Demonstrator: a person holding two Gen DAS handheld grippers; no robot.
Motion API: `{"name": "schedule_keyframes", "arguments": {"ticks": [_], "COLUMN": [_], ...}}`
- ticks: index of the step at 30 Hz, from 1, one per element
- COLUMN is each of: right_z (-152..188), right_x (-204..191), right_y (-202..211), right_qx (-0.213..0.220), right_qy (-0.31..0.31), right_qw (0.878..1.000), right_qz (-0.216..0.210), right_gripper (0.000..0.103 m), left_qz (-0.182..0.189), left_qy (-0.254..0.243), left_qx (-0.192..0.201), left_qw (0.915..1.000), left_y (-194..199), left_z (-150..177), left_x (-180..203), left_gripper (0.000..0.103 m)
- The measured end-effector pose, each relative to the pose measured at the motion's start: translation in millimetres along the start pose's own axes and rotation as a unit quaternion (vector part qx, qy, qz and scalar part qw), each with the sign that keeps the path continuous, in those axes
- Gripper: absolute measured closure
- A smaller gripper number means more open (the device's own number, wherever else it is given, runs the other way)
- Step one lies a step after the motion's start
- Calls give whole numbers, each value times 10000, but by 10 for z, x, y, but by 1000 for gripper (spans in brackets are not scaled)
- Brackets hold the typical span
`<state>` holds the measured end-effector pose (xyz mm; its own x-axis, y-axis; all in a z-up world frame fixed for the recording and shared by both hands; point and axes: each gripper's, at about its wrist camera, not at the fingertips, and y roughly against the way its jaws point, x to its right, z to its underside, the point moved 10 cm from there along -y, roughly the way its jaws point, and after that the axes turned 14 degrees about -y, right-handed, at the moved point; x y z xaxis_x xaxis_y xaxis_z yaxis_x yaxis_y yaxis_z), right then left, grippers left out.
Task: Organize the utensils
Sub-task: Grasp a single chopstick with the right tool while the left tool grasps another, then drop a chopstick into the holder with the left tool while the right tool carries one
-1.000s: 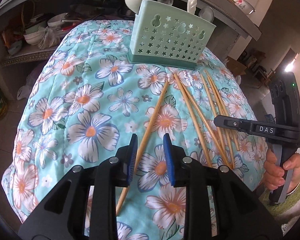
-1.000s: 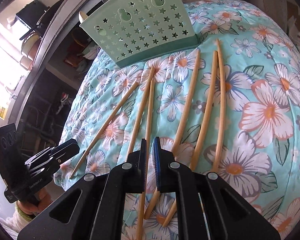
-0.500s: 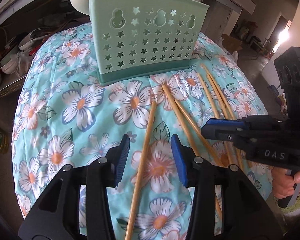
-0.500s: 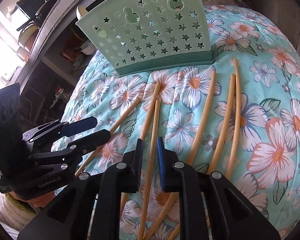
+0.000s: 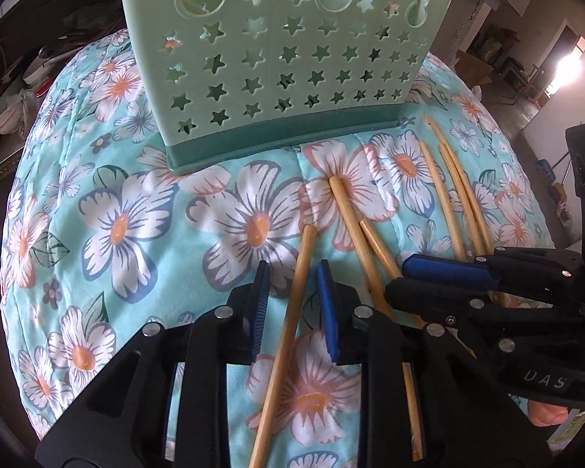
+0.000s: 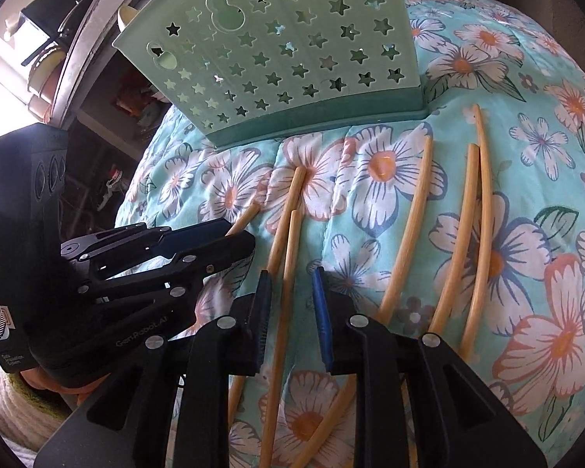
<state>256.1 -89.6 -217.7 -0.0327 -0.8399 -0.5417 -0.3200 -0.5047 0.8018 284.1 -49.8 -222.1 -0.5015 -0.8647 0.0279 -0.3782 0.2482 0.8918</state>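
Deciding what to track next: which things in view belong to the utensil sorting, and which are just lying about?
Job: six bamboo chopsticks on the floral cloth; green star-cut holder; left gripper, closing around one chopstick; right gripper, astride another.

Lying about: shelf crockery; cardboard box.

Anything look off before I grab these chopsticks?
Nothing damaged or spilled. The chopsticks lie loose and splayed on the floral cloth, none in the green holder yet. Two by the right gripper sit staggered, their tips uneven.
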Motion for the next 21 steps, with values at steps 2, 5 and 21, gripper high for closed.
{"name": "schedule_keyframes", "arguments": {"ticks": [2,5,21], "right_z": [-19,-22,-166], "right_x": [-17,-11,-157], "right_y": [-23,-46,673], "right_qx": [10,-3,546], "right_qy": [7,-44,-367], "right_qw": [10000,10000,9948], "right_qz": [16,29,-773], "right_gripper": [84,94,97], "left_qz": [-95,-167,323], "left_qy": [27,122,769], "left_qx": [-16,-4,846], "left_qw": [9999,9998,9929], "left_y": [-33,-48,759], "left_z": [-41,-66,-122], "left_x": [-10,-33,-197], "left_gripper": [88,94,97]}}
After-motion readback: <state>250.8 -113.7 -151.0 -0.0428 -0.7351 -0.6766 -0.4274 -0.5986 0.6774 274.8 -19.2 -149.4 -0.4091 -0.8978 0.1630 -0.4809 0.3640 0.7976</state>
